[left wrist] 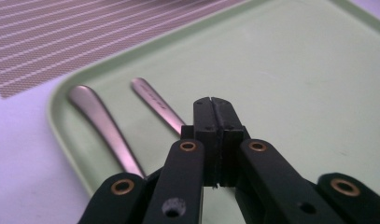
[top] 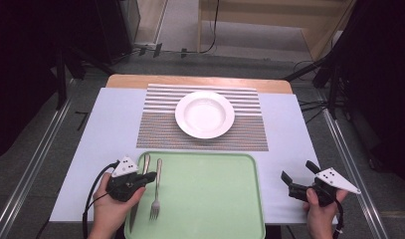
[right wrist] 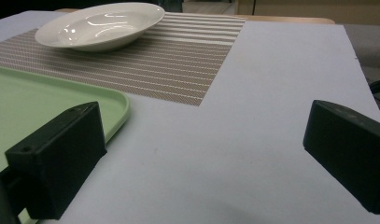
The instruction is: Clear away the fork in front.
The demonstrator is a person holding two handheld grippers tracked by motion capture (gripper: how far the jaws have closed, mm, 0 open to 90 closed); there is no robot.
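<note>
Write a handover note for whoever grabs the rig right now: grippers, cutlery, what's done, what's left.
Left gripper: jaws shut with nothing between them, hovering over the left end of the green tray, right by the cutlery.
Right gripper: open, empty, over the table to the right of the tray.
Fork and knife lie side by side on the tray's left part, knife nearer the rim.
White plate sits on the striped placemat, with no cutlery beside it.
Done: nothing moved off the tray yet.
Left: probably pick up the fork and knife and lay them by the plate.
</note>
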